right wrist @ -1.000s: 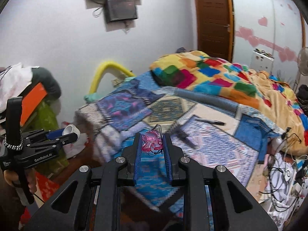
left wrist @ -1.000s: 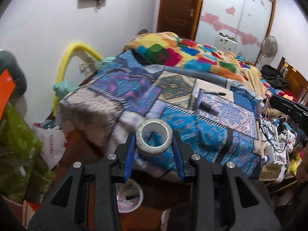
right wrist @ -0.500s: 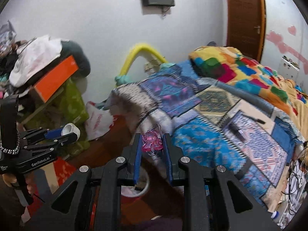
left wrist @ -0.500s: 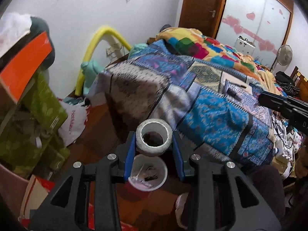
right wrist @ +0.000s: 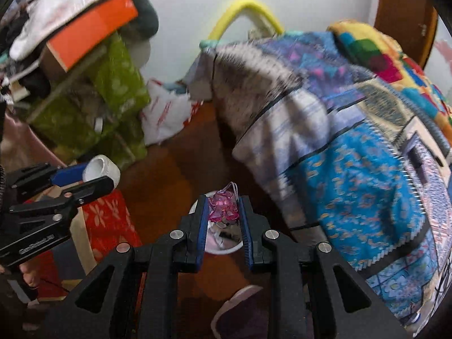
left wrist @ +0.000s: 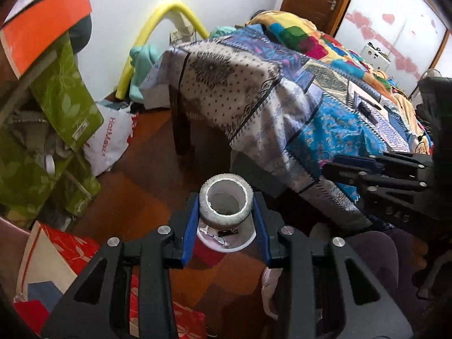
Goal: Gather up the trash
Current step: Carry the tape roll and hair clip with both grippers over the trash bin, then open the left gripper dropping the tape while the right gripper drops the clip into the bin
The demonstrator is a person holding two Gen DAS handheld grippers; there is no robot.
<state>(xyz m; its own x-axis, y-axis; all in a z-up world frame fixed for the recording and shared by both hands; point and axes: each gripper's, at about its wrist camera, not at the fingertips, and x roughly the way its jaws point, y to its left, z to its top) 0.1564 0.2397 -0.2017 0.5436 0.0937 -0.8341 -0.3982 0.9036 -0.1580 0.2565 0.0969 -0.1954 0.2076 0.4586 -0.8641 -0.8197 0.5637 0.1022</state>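
Observation:
My left gripper [left wrist: 225, 214] is shut on a grey-white roll of tape [left wrist: 225, 202], held above a small white bin [left wrist: 226, 240] with scraps inside on the floor. The roll [right wrist: 101, 171] and the left gripper [right wrist: 93, 176] also show at the left of the right wrist view. My right gripper [right wrist: 224, 212] is shut on a crumpled pink wrapper [right wrist: 223, 207] with thin wire loops, above the same white bin [right wrist: 223, 240]. In the left wrist view, the right gripper [left wrist: 339, 166] reaches in from the right edge.
A bed under a patchwork blanket [left wrist: 310, 99] fills the right side. Green boxes [left wrist: 56, 107], an orange box [left wrist: 42, 31], a white shopping bag [left wrist: 110, 141] and a red patterned bag [left wrist: 73, 257] crowd the left. A slippered foot [right wrist: 240, 305] stands near the bin on the brown floor.
Both grippers have swung down and leftward from above the bed to over the floor bin. Each keeps hold of its item.

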